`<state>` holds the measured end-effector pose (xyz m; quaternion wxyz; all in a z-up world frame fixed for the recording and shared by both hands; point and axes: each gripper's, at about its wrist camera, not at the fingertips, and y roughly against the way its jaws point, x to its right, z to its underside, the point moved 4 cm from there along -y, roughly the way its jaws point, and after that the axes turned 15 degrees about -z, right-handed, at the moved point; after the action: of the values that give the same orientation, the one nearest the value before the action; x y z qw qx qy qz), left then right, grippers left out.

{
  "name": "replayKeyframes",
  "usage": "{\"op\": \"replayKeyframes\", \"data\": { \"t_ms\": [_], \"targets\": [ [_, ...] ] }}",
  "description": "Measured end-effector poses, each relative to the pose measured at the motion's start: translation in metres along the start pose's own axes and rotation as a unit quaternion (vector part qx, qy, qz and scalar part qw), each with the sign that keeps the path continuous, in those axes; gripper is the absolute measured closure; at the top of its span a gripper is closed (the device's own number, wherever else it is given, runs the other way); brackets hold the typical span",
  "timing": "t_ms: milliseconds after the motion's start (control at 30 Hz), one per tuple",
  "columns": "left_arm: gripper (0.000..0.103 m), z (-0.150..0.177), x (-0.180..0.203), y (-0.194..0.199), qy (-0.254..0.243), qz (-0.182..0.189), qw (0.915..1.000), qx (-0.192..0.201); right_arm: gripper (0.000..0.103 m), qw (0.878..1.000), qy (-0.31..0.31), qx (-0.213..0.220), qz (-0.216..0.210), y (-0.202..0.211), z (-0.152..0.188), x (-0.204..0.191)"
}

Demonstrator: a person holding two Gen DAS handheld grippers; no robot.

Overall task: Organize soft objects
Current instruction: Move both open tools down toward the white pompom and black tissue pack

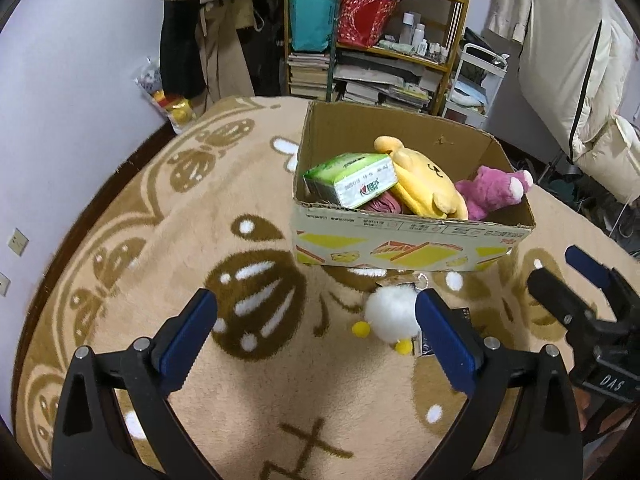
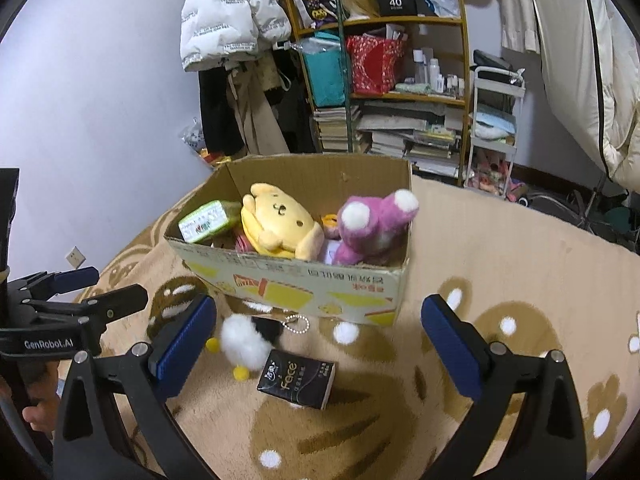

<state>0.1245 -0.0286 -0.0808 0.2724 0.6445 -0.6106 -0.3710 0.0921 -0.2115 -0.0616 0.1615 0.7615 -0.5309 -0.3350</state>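
A cardboard box (image 1: 408, 238) (image 2: 288, 280) stands on the rug. It holds a yellow plush (image 1: 424, 184) (image 2: 280, 220), a pink plush (image 1: 496, 190) (image 2: 372, 220) and a green tissue pack (image 1: 352, 178) (image 2: 208, 222). A white fluffy toy with yellow feet (image 1: 390, 316) (image 2: 242, 338) lies on the rug in front of the box. A black tissue pack (image 2: 297, 378) lies beside it. My left gripper (image 1: 316, 328) is open and empty, the toy near its right finger. My right gripper (image 2: 320, 338) is open and empty above the toy and pack.
The patterned beige rug (image 1: 240, 380) (image 2: 500, 260) covers the floor. A crowded wooden shelf (image 1: 380, 40) (image 2: 400, 80), hanging coats (image 2: 236, 24) and a white cart (image 2: 494, 120) stand behind the box. The other gripper shows at the right edge (image 1: 592, 300) and the left edge (image 2: 72, 304).
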Motion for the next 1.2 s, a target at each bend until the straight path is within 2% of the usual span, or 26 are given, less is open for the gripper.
{"op": "replayKeyframes", "data": {
  "t_ms": [233, 433, 1200],
  "targets": [
    [0.005, -0.002, 0.005, -0.021, 0.007, 0.025, 0.9992, -0.030, 0.000, 1.000, -0.003, -0.027, 0.007, -0.017, 0.009, 0.005],
    [0.005, -0.003, 0.014, -0.035, 0.011, 0.060, 0.9967, -0.052, 0.000, 0.998, -0.011, -0.053, 0.014, -0.033, 0.018, 0.011],
    [0.005, 0.005, 0.056, -0.083, -0.047, 0.077, 0.9900, -0.108, 0.000, 0.991, -0.018, -0.134, 0.008, -0.084, 0.045, 0.017]
  ]
}}
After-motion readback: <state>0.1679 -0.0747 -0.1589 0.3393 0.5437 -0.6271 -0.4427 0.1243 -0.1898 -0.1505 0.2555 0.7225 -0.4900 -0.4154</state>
